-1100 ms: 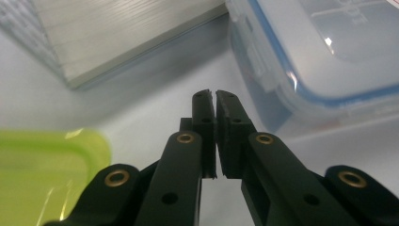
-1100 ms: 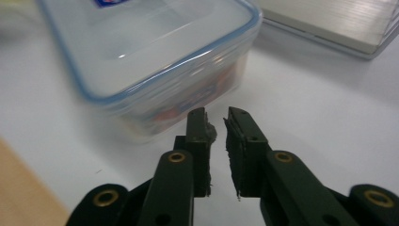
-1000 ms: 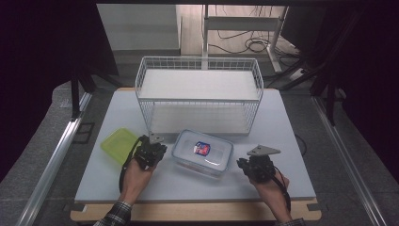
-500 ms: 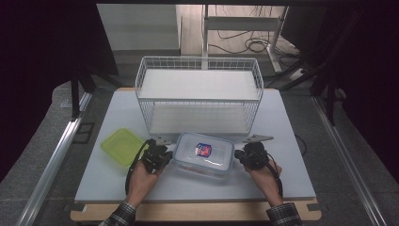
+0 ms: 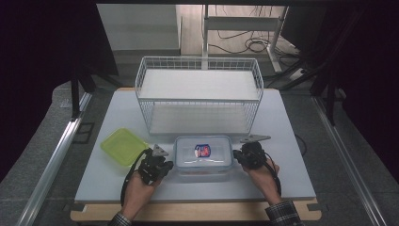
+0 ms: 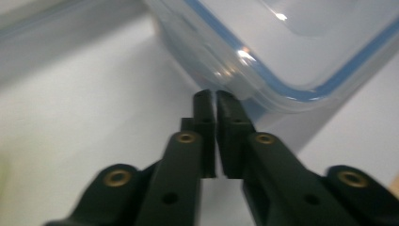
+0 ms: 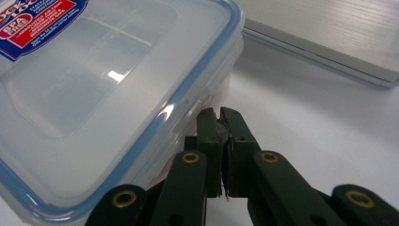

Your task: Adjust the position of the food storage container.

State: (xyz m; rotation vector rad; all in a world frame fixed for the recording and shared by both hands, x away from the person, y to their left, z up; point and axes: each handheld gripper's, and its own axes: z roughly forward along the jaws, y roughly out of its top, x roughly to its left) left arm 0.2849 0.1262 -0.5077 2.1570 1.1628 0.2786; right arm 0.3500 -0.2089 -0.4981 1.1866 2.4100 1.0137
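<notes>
Container (image 5: 203, 157) sits squeezed between both closed fingers, left gripper (image 5: 165, 165) and right gripper (image 5: 238, 156) pressing opposite ends; next probably lifting it evenly toward the wire basket (image 5: 200, 96).

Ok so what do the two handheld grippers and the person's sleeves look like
Both grippers, left gripper and right gripper, are black, each topped by a grey three-cornered plate and trailing a black cable. Their fingers are matte black bars with brass-coloured rivets. The sleeves have dark plaid cuffs.
</notes>
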